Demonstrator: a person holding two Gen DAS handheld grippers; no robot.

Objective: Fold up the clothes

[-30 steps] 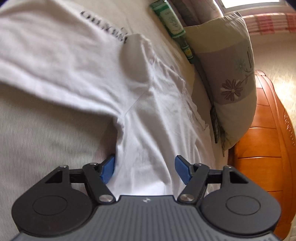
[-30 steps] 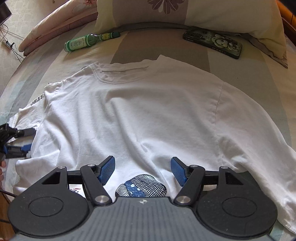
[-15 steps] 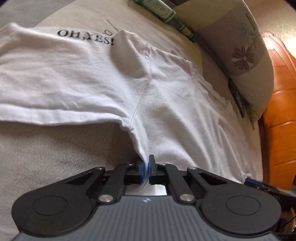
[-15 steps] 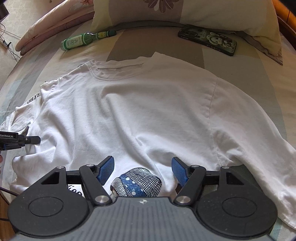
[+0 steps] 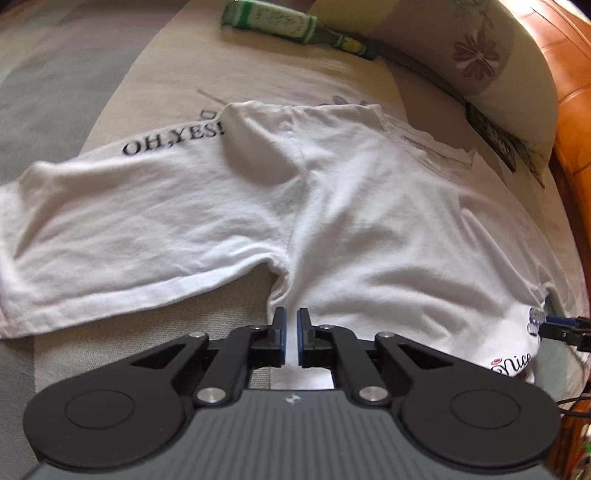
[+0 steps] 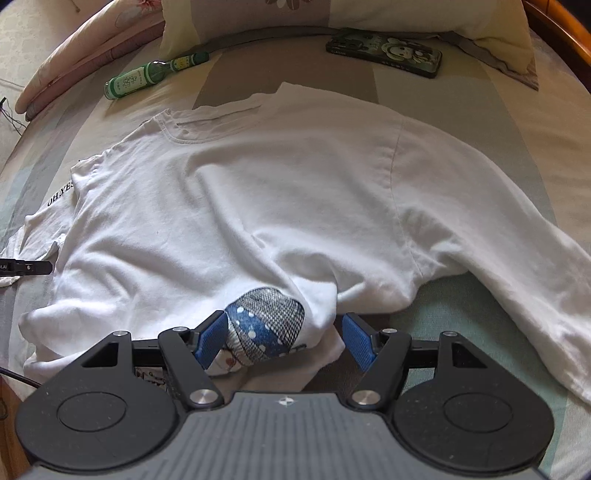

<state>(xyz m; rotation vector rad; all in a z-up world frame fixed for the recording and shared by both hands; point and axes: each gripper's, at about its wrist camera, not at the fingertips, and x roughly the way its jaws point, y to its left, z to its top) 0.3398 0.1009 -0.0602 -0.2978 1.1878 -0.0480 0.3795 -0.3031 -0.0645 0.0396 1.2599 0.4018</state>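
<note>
My left gripper (image 5: 291,338) pinches the T-shirt (image 5: 332,221) side edge at 6 o'clock; my right gripper (image 6: 284,341) fingers spread around its bunched hem; bare bed (image 6: 461,306) at 3 o'clock.

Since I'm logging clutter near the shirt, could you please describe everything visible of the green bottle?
The bottle is green glass, as it looks, with a white-and-green printed label on its body and another around its narrow neck. It lies on its side on the bed, neck toward the pillow, beyond the shirt's collar and apart from it. Neither tongs touch it.
</note>
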